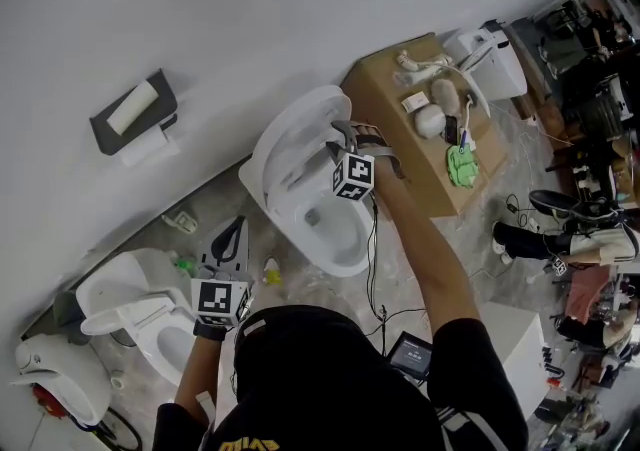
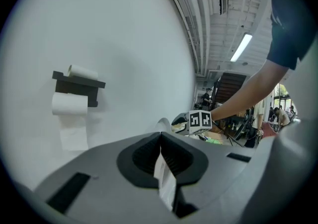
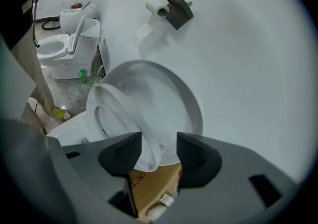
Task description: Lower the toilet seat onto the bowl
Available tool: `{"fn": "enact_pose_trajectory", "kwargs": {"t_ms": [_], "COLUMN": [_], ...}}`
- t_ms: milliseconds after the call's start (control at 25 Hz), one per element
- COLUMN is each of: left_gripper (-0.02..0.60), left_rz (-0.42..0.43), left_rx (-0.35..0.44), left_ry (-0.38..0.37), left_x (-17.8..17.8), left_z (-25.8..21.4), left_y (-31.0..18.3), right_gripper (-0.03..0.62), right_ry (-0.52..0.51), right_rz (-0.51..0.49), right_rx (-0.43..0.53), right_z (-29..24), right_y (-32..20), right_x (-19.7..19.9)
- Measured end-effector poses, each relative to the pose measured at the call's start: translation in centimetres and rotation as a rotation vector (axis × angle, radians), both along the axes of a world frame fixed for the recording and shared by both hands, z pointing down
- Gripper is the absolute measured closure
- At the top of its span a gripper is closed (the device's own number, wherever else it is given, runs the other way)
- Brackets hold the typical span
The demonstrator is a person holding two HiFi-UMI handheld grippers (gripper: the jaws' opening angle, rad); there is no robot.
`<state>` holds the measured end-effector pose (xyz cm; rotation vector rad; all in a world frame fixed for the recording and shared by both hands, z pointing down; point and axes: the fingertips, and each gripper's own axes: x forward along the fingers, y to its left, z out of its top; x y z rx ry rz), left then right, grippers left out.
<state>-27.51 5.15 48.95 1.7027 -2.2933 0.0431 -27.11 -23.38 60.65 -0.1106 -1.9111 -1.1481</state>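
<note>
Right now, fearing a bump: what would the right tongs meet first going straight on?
The raised toilet seat: its rim stands between the right tongs, with the lid close behind, it seems.

Right claw [image 1: 340, 139] is at the rim of the raised seat [image 1: 280, 164], bowl [image 1: 340, 239] just below it, box [image 1: 385, 99] beside it. Left claw [image 1: 232, 239] hangs well apart, near another toilet [image 1: 130, 304].

Tight right, open left

A cardboard box [image 1: 392, 134] stands just beside the toilet [image 1: 335, 234] on its right, the wall [image 1: 200, 19] right behind its raised lid [image 1: 288, 137]; to the left, floor [image 1: 212, 204] (a few small bottles [image 1: 183, 264]) lies open up to a second toilet [image 1: 135, 304].
</note>
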Motion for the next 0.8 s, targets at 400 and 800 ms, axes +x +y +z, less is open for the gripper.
{"fn": "enact_pose_trajectory", "kwargs": {"t_ms": [400, 800], "left_gripper": [0.569, 0.569], "left_rz": [0.012, 0.002], "left_rx": [-0.001, -0.013], "left_ry": [0.006, 0.008], "left_x": [-0.3, -0.7], "left_z": [-0.1, 0.1], "left_y": [-0.7, -0.5], "right_gripper": [0.412, 0.499], "right_ry": [0.136, 0.263], "right_rz": [-0.112, -0.229], "right_rx": [0.051, 0.100], "right_z": [1.8, 3.6], "right_y": [0.6, 1.2], "right_x": [-0.7, -0.8]}}
